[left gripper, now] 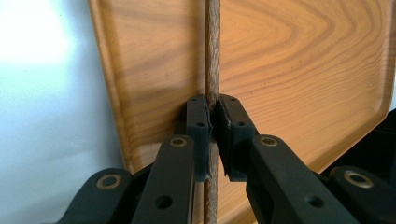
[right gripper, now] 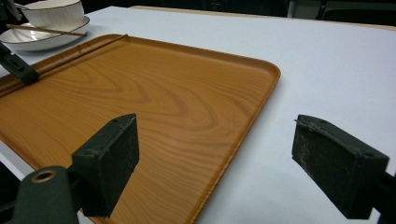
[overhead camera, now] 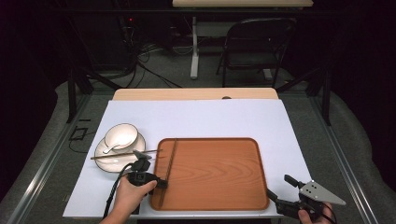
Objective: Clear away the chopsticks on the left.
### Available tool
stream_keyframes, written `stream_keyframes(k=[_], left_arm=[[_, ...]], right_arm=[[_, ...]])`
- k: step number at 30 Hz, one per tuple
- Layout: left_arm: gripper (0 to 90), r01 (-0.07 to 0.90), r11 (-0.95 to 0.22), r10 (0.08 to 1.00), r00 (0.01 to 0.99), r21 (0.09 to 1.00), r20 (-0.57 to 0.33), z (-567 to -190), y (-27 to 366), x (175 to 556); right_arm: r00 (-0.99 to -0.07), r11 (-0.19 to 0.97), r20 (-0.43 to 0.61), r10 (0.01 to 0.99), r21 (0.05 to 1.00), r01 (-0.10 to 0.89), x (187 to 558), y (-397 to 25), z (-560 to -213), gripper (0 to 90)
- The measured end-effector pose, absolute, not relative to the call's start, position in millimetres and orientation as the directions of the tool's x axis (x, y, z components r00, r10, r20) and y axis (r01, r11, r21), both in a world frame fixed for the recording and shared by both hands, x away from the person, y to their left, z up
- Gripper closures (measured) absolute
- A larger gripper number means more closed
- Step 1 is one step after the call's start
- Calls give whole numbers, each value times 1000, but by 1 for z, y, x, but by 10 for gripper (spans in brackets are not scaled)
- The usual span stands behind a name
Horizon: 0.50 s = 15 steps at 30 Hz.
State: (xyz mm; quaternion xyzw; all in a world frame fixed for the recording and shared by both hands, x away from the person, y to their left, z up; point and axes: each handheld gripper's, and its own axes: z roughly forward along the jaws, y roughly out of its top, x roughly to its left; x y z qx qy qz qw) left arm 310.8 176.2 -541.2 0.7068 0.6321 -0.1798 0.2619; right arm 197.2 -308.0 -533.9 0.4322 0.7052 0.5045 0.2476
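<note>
Left gripper [left gripper: 212, 135] clamped on one chopstick [left gripper: 212, 56], lying along the wooden tray [overhead camera: 215, 172] at its left edge. Long axis running near-to-far, nearly parallel to that left rim, grip landing toward the near end. Looks like placing or lining it up, so probably just open up and back off toward the near side.

Second chopstick [overhead camera: 122, 154] resting crosswise on the plate [overhead camera: 103, 161] by the bowl [overhead camera: 121, 135], just left of the tray. Way closer to the left gripper. Right gripper [overhead camera: 282, 192] spread wide, holding nothing, off the tray's near-right corner.
</note>
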Motion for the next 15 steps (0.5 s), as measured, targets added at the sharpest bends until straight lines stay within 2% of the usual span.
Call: stream_keyframes(k=[15], left_arm=[[804,984,-48,793,143,174,-592,-537,180,308]], right_arm=[[-505,117,87,859,926,360,198,-308,-534,141]])
